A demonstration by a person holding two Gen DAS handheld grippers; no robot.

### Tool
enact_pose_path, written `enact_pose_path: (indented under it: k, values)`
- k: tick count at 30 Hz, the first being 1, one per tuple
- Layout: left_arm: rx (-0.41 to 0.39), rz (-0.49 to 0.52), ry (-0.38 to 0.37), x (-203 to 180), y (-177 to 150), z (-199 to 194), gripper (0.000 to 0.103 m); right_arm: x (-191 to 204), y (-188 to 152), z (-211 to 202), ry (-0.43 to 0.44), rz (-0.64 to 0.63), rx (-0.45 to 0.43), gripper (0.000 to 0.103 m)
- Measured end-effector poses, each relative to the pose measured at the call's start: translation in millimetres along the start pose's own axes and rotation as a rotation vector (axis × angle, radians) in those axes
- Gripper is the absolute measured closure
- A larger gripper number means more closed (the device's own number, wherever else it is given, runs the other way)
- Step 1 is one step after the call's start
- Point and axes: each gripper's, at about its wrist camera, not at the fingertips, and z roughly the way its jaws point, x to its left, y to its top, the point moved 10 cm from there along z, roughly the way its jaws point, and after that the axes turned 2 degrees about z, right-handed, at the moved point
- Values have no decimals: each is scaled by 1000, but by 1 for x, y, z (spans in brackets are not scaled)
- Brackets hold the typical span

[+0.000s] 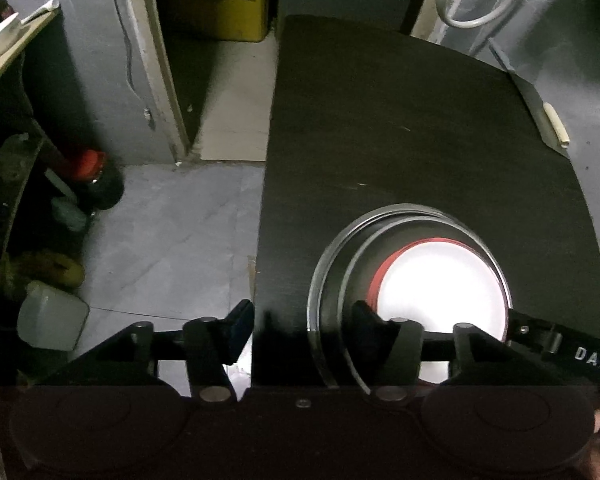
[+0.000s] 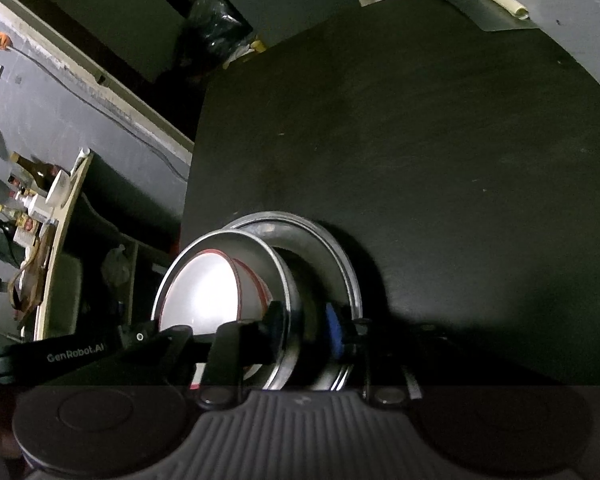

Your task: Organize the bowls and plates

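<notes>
Three nested dishes near black table's (image 1: 420, 120) left edge: white red-rimmed bowl (image 1: 440, 284) inside steel bowl (image 2: 220, 248), on steel plate (image 2: 320, 240). Right gripper (image 2: 306, 320) straddling steel bowl's wall, grip uncertain. Left gripper (image 1: 300, 320) parted, empty, just left of stack.

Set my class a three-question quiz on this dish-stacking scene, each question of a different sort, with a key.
1. True or false: the white bowl with the red rim sits inside the metal bowl.
2. How does the left gripper stand? A: shut on a spoon. B: open, holding nothing. C: out of view.
3. Fill in: the metal plate under the bowls rests on a black ____.

Key: 1 true; 2 B; 3 table.
</notes>
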Motion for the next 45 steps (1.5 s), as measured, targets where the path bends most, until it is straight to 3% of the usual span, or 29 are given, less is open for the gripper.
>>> enact_pose_path:
  k: [3,4,9,12,17,21,25,33,36,40,45]
  values:
    - [-6,-1,13,2,0,-2,40,-1,1,-3,1,7,-7,69]
    - [-9,-1,22,2,0,-3,37,-1,1,-4,6,10,-11,63]
    - [-28,-3,51,5,-3,-9,28,-3,-1,-10,19,15,-15,60]
    - [-41,-9,58,6,-4,-14,23,-8,-2,-15,-17,9,-34,38]
    - [-58,-8,75,5,-9,-22,18,-12,-5,-25,6,19,-56,28]
    - [-87,-7,58,1,-10,-30,8,-12,-9,-35,-7,-2,-79,11]
    - [-112,-11,44,-2,-11,-38,5,-7,-10,-50,-13,-40,-116,2]
    - [-195,-66,-17,-8,-15,-60,1,-4,-6,-79,-15,-88,-218,0]
    - [-300,-96,-51,-10,-17,-76,1,-6,-8,-88,-25,-122,-269,0]
    - [-445,-72,-68,-18,-25,-95,1,0,-13,-106,-34,-255,-412,0]
    - [-509,-73,-75,-31,-43,-103,1,6,-23,-120,-28,-328,-469,0]
